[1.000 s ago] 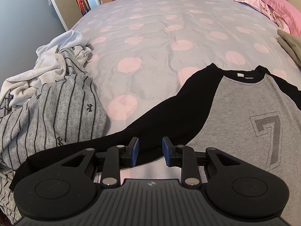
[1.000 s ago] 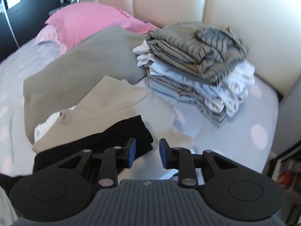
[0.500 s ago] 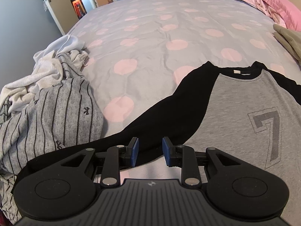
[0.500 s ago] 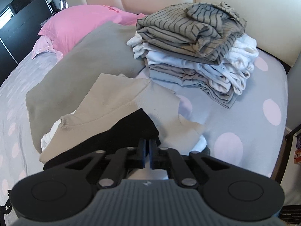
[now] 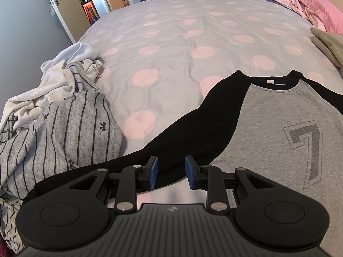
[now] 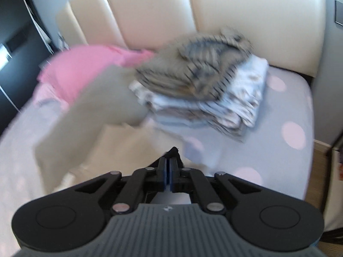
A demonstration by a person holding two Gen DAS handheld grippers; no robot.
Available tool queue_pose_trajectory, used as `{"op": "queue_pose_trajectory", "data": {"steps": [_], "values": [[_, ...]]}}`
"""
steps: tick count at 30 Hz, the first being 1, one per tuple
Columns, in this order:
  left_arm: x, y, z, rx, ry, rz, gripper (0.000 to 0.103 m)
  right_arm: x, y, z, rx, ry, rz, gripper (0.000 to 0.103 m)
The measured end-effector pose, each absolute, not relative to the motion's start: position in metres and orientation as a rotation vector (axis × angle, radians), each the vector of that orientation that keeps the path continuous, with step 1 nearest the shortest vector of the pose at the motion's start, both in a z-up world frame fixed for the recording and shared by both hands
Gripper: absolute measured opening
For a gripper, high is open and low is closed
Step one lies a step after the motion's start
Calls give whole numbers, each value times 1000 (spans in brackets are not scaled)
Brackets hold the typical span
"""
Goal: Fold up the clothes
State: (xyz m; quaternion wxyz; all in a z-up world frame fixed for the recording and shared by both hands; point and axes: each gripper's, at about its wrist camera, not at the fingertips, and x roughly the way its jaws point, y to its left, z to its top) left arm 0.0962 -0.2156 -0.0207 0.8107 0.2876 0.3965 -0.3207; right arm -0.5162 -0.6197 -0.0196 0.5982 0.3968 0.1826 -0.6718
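My right gripper (image 6: 168, 171) has lifted, fingers pinching the black sleeve (image 6: 174, 152) to fold it; left gripper (image 5: 169, 170) waits wide apart.

One raglan shirt (image 5: 268, 132) bearing a single 7 (image 5: 304, 150) lay on one bed (image 5: 182, 49). One heap of unfolded clothes (image 5: 53, 126) showed at least two garments, one striped grey top (image 5: 70, 132) and one white piece (image 5: 66, 62). There was one folded stack (image 6: 199, 90), its layers too blurred to count, one pink pillow (image 6: 85, 68), one beige garment (image 6: 92, 128), and two hand-held grippers (image 5: 169, 169) (image 6: 167, 171).
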Motion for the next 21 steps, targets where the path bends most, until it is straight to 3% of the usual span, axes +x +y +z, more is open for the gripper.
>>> {"op": "queue_pose_trajectory", "data": {"steps": [9,12,14,21], "values": [[74,-224,-21,614,875,-836,26,-506,-613,-27,867,498,-1526,3],[58,-235,-22,636,883,-909,26,-492,-612,-25,792,560,-1519,9],[48,-243,-23,656,876,-942,26,-481,-607,-20,704,592,-1511,26],[32,-271,-22,676,853,-984,26,-450,-591,-4,557,595,-1415,27]]}}
